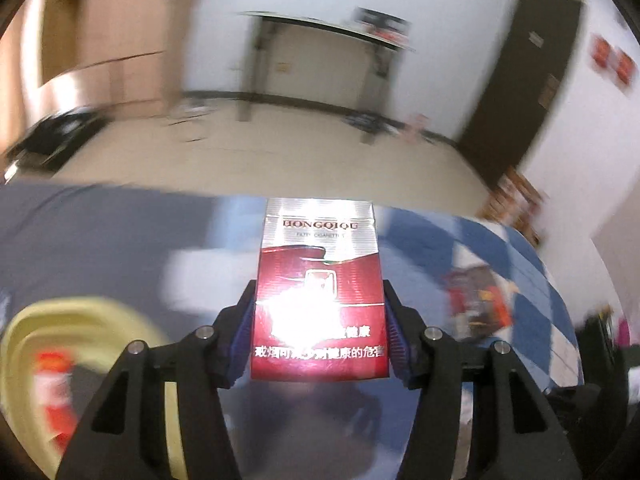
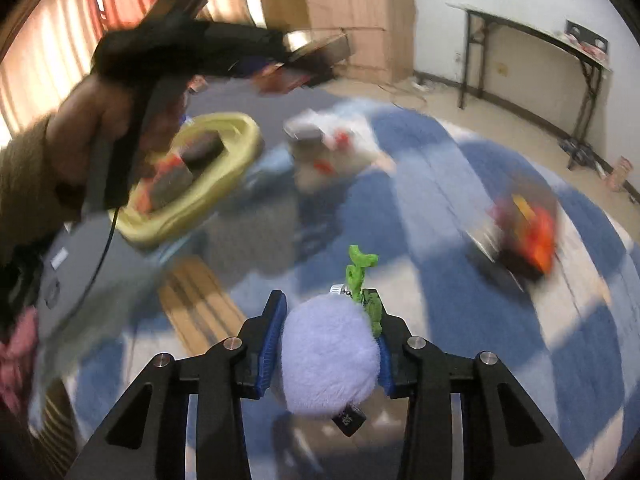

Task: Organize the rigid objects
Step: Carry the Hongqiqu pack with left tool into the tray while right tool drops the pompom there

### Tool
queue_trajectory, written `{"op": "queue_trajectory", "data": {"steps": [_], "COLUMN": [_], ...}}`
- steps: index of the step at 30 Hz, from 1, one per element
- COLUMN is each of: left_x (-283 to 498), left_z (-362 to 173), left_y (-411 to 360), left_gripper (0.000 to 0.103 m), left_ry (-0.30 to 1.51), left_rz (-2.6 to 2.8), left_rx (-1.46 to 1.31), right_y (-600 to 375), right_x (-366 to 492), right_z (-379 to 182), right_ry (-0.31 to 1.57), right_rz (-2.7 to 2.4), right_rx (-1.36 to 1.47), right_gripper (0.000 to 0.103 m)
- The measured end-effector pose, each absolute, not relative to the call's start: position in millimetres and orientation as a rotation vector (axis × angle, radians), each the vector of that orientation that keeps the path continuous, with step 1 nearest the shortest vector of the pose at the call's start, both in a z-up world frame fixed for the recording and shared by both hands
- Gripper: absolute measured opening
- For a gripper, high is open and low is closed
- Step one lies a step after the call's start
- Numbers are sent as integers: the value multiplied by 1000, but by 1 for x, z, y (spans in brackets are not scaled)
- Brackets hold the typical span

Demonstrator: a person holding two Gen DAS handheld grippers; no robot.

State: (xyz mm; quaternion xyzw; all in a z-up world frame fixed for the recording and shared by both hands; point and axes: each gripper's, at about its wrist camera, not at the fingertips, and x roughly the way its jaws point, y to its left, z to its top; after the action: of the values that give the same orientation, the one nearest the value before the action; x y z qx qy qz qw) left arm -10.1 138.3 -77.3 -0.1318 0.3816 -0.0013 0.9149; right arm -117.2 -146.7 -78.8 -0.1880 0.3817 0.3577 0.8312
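Observation:
My left gripper is shut on a red and silver cigarette pack, held upright above the blue checkered surface. In the right wrist view the left gripper shows at the upper left, held by a hand above the yellow tray. My right gripper is shut on a pale purple fluffy ball keychain with a green charm and a small black tag. The yellow tray holds several dark and red objects. It shows blurred at the lower left of the left wrist view.
A blue and white checkered cloth covers the surface. On it lie a white and red object, a black and orange object and a striped wooden piece. A black-legged table stands by the far wall.

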Motion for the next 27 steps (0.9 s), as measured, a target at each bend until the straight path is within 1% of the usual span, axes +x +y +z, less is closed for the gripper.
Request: {"op": "queue_trajectory", "data": {"steps": [4,8,12,15,17,19,24,27], "left_x": [-68,-122,-135,-134,-129,-125,-113,-111], "left_z": [-84,-103,-135,-154,-158,-159,-168,-174], "left_y": [233,295,314,326,329,329,329,330], "left_gripper": [58,58,58,58,58,58,58,59], "left_ry": [840,892,956,971,963,962,975,975], "left_rz": [189,332,354,320,290,294,269,271], "left_rx": [-308,-272,-279,-365,-407,-391,-395,-379], "right_y": [-72,11,72,93,100,108,125,125], "right_x": [-110,-102,-91,-83,-80,-80,-77,-71], "right_z": [-67,-73,-97,-111,-113,-115,-139,-143], "right_ry": [801,831,901,938,941,930,975,961], "right_rz": [894,1004,1021,1013,1022,1040,1067,1072], "right_rx": [-341,-280,-274,-287,-278,-289,-307,-255], "right_gripper": [39,39,39,39,39,39,39,42]}}
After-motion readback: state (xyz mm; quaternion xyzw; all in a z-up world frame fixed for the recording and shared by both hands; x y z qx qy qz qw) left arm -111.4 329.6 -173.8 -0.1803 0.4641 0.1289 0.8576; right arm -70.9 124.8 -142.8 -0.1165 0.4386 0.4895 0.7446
